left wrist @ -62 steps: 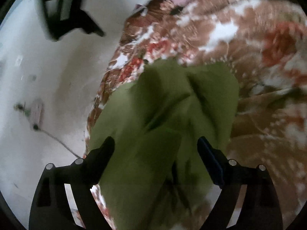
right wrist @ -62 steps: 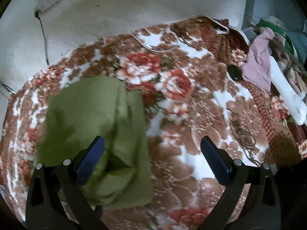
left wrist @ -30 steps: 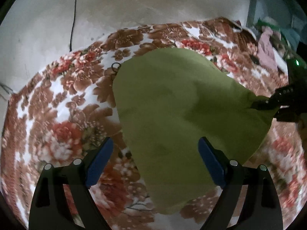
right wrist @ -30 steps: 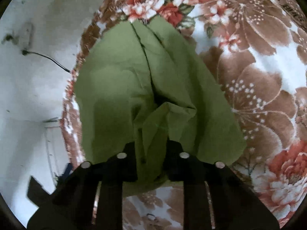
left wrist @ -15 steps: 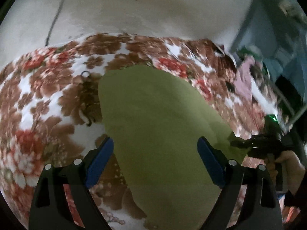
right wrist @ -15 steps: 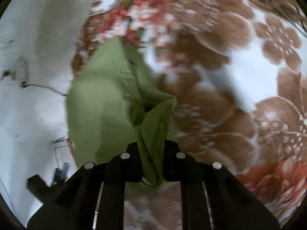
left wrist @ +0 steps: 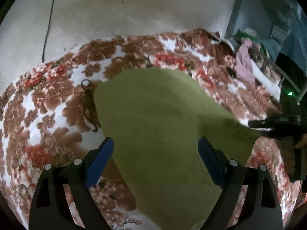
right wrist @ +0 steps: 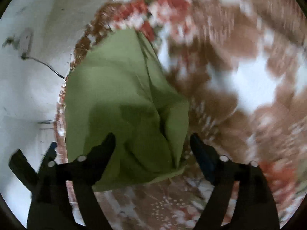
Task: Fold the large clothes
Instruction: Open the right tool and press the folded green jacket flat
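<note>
Right wrist view is showing the right gripper (right wrist: pixel 152 145) just springing wide, letting go of the green garment (right wrist: pixel 122 105) lying at 10 o'clock on the floral blanket (right wrist: pixel 239 76); left gripper (left wrist: pixel 155 153) is hovering wide and empty over it; looks like a fold's getting laid down, next I'm guessing regrip an edge.

Right tongs (right wrist: pixel 152 145) just sprung wide — green garment (right wrist: pixel 126 103) no longer pinched, loose on the blanket (right wrist: pixel 239 99)

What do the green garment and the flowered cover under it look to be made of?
Green garment: thin woven cloth, probably cotton, matte; it lies in soft creases and sharp fold lines with no sheen. Flowered cover: thicker and plusher, likely a printed fleece or mink-type blanket; its brown and red blooms have soft, fuzzy edges, though motion blur leaves the pile uncertain.
</note>
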A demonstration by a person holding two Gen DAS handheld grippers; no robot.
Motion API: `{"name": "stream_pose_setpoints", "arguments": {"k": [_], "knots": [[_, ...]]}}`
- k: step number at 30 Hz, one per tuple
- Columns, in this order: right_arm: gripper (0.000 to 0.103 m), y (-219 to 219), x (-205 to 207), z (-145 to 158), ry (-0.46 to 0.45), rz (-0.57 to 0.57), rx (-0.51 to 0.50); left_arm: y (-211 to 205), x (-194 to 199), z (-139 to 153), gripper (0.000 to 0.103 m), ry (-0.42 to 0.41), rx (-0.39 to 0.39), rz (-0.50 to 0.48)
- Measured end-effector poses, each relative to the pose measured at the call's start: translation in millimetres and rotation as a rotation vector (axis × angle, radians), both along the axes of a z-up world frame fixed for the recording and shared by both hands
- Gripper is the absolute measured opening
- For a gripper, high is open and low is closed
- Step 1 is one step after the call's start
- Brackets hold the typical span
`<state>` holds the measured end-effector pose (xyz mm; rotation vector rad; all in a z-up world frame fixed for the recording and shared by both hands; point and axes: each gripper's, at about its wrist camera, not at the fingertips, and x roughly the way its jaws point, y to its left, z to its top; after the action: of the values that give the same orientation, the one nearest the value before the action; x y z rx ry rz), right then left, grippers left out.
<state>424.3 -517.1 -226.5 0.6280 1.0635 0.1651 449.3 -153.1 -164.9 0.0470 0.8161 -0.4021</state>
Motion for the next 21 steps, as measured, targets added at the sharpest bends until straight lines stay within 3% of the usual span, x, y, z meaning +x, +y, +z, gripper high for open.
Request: {"name": "stream_pose_setpoints", "arguments": {"k": [3,4,6,10,12,15,19,21], "knots": [[0.089,19,8,57,-0.154,0.047,-0.105,5,0,18,0.088,-0.019,-0.097,-0.037],[0.091,28,15,66,-0.179,0.065,-0.129,3,1,22,0.088,-0.018,-0.117,-0.057],[0.092,58,38,80,-0.226,0.114,-0.272,-7,1,22,0.088,-0.010,-0.118,-0.122],[0.091,104,89,33,-0.090,0.196,-0.432,-32,-9,-10,0.088,0.044,-0.034,-0.255],[0.086,108,100,3,-0.007,0.222,-0.436,-38,-8,-42,0.086,0.135,0.034,-0.290],[0.085,110,105,-27,0.054,0.243,-0.426,-37,-12,-70,0.088,0.129,0.169,-0.292],[0.083,114,95,-43,-0.002,0.307,-0.493,-12,-2,-94,0.098,0.178,0.125,-0.239],[0.091,105,90,-54,-0.007,0.288,-0.513,0,0,-104,0.099,0.190,0.116,-0.233]]}}
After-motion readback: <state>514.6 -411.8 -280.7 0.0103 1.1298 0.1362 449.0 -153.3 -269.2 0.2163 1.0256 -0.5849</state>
